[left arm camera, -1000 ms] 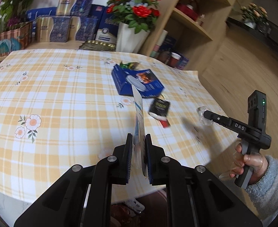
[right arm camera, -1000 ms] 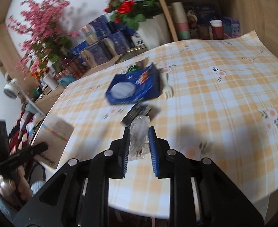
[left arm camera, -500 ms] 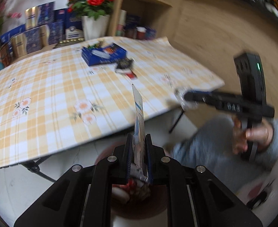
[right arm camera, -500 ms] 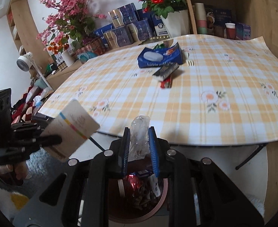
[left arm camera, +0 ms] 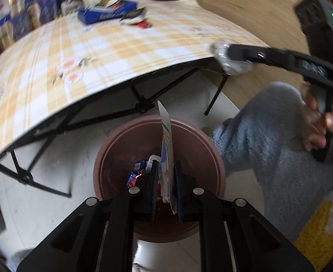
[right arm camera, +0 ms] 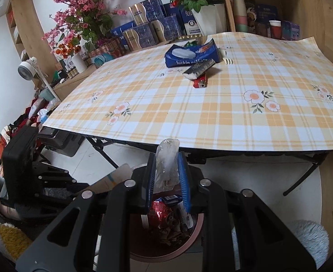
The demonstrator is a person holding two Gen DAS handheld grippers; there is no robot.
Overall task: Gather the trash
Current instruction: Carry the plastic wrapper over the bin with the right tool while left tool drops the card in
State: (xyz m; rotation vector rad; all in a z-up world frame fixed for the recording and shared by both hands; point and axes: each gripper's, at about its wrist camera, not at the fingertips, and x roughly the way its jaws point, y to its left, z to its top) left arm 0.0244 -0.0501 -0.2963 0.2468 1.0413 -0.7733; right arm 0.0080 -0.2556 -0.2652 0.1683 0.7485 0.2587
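Over the bin: both tools hang above the brown trash bin point(left arm camera: 157, 140) on the floor, just off the counter point(right arm camera: 211, 113) edge.
Left tool: the left tool point(left arm camera: 165, 179) is clenched on a flat paper card point(left arm camera: 166, 136), held on edge and upright so that it points straight into the bin mouth; letting go here should drop it inside.
Right tool: the right tool point(right arm camera: 166, 176) is clamped on a crumpled clear plastic wrapper point(right arm camera: 166, 165), also above the bin, whose rim and contents show under its fingers.
Why held so: each tool pinches its piece by the lower part, with the rest sticking up free, so nothing should snag on the fingers at release.
Bin contents: red foil, blue packets and scraps already lie in it.
Left on the counter: a blue carton point(right arm camera: 191, 54), a dark snack wrapper point(right arm camera: 199, 68), a red lighter point(right arm camera: 200, 82) touching it, and a small pale fork point(right arm camera: 226, 57) beside the carton.
Surroundings: flower vases, tins and shelves stand behind; fleece sleeves show at both sides.
In the way: the counter edge and its black folding legs point(left arm camera: 141, 106) stand close to the bin; the 2 tools share 1 opening and could bump.
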